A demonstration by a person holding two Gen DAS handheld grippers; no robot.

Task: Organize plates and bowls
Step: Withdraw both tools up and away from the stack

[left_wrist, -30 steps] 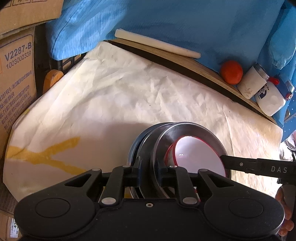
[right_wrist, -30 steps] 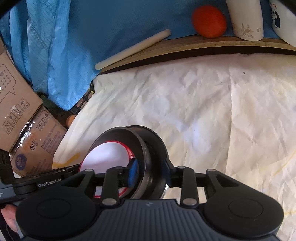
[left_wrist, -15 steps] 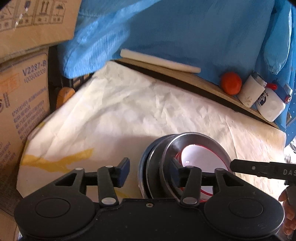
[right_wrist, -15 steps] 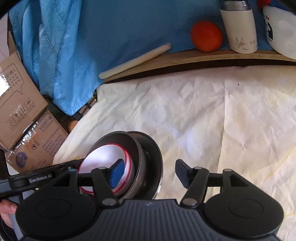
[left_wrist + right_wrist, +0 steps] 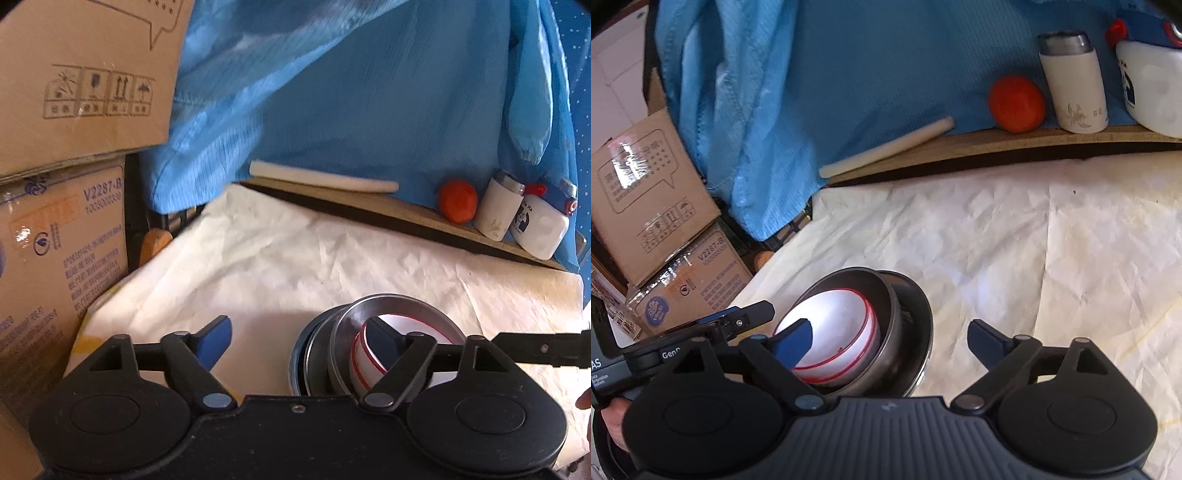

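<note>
Crinkled white paper (image 5: 979, 229) under nested, probably steel bowls (image 5: 897, 332); both jaws freshly released.

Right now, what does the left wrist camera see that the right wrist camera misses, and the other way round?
Only the left view shows the yellow stripe on the table cover. Only the right view shows the white bowl's whole inside and the fingers holding the left hand-held gripper. Both show the nested metal bowls, the orange, the white flask and the cardboard boxes.
</note>
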